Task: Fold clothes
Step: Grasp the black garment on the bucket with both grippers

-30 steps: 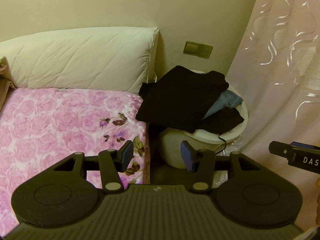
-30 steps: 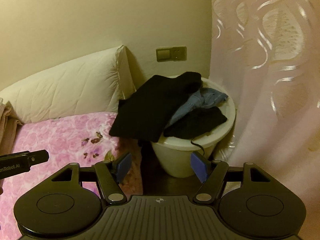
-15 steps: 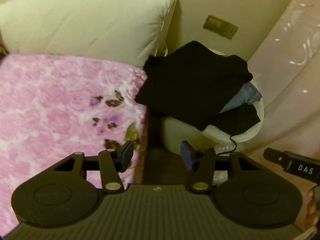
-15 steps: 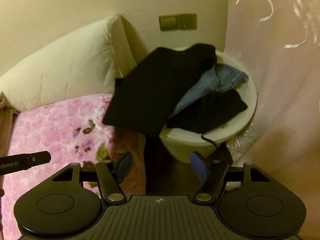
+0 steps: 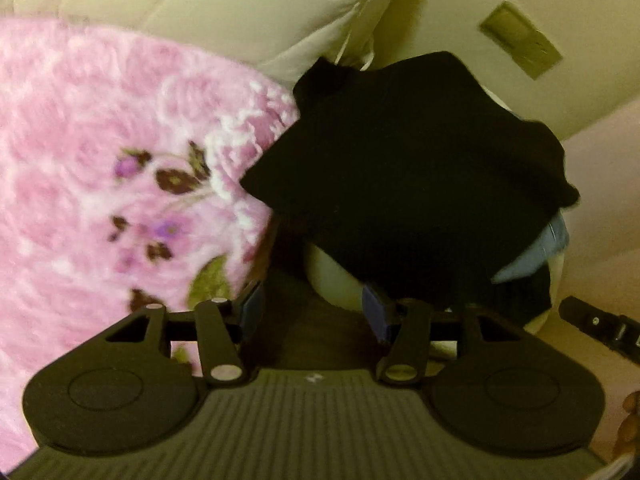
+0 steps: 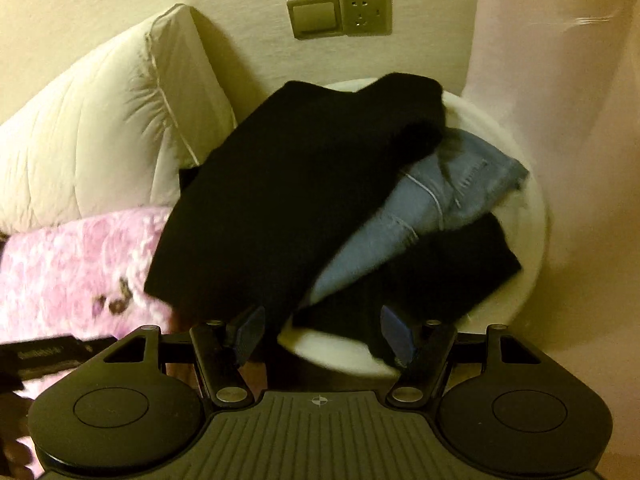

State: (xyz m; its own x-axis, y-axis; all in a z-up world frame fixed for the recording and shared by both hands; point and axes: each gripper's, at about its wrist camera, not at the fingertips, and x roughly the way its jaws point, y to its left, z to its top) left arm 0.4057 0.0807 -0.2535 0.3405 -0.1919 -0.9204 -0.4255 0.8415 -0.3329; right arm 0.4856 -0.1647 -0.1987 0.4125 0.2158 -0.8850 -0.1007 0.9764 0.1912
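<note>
a white tub (image 6: pixel 532 240) beside the bed (image 5: pixel 100 184) holds the clothes: a black top (image 6: pixel 288 200) draped over its bed-side rim, jeans (image 6: pixel 432 200) under it, another dark piece (image 6: pixel 452 268) nearest the grippers. the left gripper (image 5: pixel 314 312) and right gripper (image 6: pixel 324 332) both hover just short of the tub, jaws wide apart and gripping nothing. if the top is to be taken, i'd pinch its loose hanging edge at two spread points, so it lifts flat rather than dragging the jeans along. the bed's plush pink blanket looks soft and roomy. behind the tub stands a wall with a socket (image 6: pixel 340 14); a pillow (image 6: pixel 100 132) and a curtain (image 6: pixel 580 120) flank it.
</note>
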